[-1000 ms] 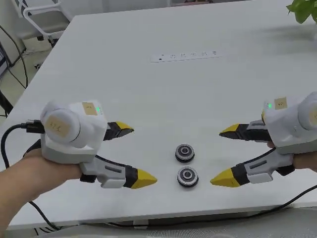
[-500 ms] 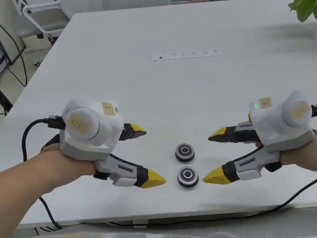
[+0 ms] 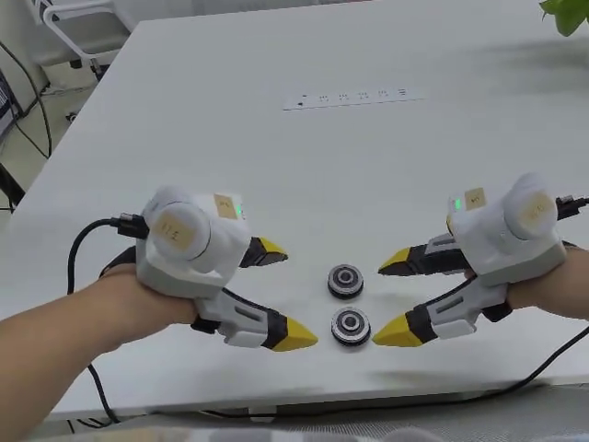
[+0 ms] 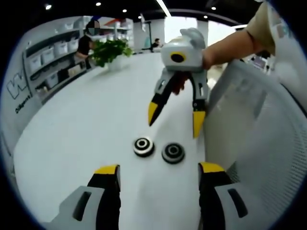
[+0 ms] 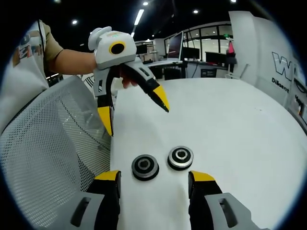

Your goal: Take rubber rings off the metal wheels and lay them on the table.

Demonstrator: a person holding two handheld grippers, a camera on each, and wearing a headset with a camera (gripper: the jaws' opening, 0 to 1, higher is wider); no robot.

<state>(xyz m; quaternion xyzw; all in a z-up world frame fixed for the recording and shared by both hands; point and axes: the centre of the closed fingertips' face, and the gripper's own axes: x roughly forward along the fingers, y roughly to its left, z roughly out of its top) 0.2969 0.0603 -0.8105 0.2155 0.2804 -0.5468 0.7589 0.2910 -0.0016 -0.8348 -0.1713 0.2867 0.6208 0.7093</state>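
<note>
While the left gripper (image 3: 290, 293) and right gripper (image 3: 385, 300) are closing in, jaws spread and empty, the near metal wheel (image 3: 350, 325) and far metal wheel (image 3: 345, 280) are waiting between them, rubber rings (image 3: 335, 326) on.

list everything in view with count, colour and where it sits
metal wheels: two, black and silver, side by side near the table's front edge, between the grippers
table: one, white, under everything
socket strip: one, white, set in the table farther back
plant: one, green, far right corner
chair: one, white frame, beyond the far left corner
cable: one, black, trailing from the left gripper
forearm: one, behind the left gripper
left gripper: one, white with yellow-tipped jaws, open, left of the wheels
right gripper: one, same colours, open, right of the wheels
</note>
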